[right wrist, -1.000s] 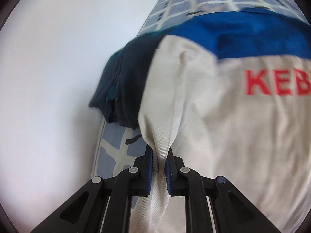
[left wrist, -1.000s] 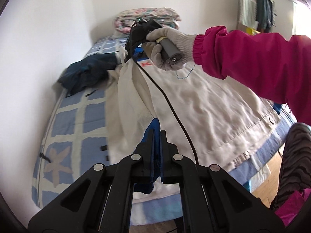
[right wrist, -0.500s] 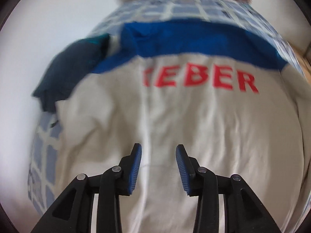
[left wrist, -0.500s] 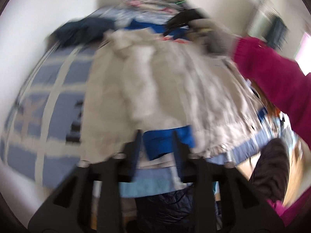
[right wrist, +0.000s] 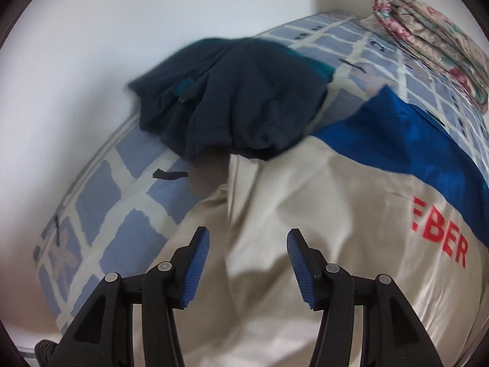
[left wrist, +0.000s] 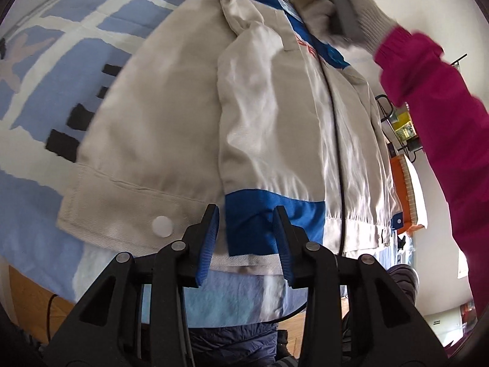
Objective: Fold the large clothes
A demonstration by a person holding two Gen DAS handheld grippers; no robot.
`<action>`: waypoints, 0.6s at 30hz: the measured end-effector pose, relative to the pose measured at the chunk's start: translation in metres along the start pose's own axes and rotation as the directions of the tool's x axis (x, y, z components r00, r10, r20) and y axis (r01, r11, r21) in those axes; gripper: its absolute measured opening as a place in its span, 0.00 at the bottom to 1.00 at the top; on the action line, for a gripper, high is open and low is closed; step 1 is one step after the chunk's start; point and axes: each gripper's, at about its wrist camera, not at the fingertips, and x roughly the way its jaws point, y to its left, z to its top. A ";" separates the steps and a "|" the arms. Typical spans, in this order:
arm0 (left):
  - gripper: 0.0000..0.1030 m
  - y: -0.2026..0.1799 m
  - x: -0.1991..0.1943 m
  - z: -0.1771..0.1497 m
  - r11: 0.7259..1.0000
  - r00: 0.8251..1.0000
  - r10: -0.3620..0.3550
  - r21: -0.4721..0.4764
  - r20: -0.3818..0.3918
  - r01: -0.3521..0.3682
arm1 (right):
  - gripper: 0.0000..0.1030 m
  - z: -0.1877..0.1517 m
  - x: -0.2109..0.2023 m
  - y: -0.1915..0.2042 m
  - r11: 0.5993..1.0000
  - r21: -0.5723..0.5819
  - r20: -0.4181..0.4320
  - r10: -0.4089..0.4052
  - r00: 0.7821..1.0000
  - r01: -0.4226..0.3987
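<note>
A big cream jacket (left wrist: 171, 116) with blue parts lies flat on the bed (left wrist: 39, 98). One sleeve (left wrist: 262, 116) is folded over its middle. The left claw (left wrist: 246, 235) has just been opening; its jaws stand apart over the blue cuff (left wrist: 253, 214) and press nothing. The right claw (right wrist: 247, 266) has just been opening too, with its jaws wide apart above the cream cloth. A dark garment (right wrist: 232, 98) sits near the wall.

place: home bedroom | evidence: bed (right wrist: 101, 189) with checked blue sheet, folded floral quilt (right wrist: 428, 36), wood floor (left wrist: 27, 290)
</note>
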 end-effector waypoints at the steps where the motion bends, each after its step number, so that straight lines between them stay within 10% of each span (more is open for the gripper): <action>1: 0.35 -0.001 0.003 0.001 1.000 1.000 -0.013 0.000 -0.006 0.013 | 0.54 0.001 0.004 0.000 1.000 -0.006 -0.007 -0.020 1.000 0.020; 6: 0.05 -0.007 0.012 0.002 0.999 1.000 -0.018 0.035 -0.023 0.019 | 0.49 0.011 0.031 0.014 0.993 -0.059 -0.054 -0.104 0.993 0.101; 10: 0.01 -0.008 0.004 0.002 0.999 1.000 -0.030 0.016 0.004 0.030 | 0.10 0.014 0.043 0.011 0.988 -0.044 -0.101 -0.154 0.983 0.150; 18: 0.01 -0.023 -0.066 -0.002 0.996 0.992 0.018 0.086 0.125 -0.029 | 0.03 0.038 -0.001 -0.015 0.982 0.188 0.015 -0.020 1.000 0.016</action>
